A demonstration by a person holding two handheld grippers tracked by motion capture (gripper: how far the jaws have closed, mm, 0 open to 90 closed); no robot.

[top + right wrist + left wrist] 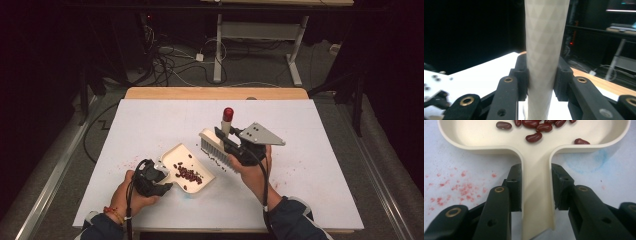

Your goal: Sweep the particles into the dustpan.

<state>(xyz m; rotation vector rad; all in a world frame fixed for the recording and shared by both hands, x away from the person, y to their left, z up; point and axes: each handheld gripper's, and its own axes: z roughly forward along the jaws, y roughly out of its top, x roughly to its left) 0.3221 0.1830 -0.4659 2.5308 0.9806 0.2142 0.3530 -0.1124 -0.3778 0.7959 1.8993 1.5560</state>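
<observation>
1. Plainly, the left gripper had its jaws closed on the flat handle of a cream dustpan; in the left gripper view the pads pressed against both edges of that handle.
2. The dustpan lay on the white table sheet, near the front and left of centre, its open mouth pointing away from the person and to the right.
3. A scatter of dark red beans sat inside the pan, bunched toward its middle; the left gripper view showed several beans near the back wall.
4. The right gripper was clamped on the pale handle of a small brush, and the right gripper view showed the pads tight against both sides of the handle.
5. The brush was held off the table, just right of the pan, its bristle head tilted down and left and its red-tipped handle end pointing up.
6. Faint reddish specks marked the sheet beside the pan's handle, and a pale blue smudge lay on its other side.
</observation>
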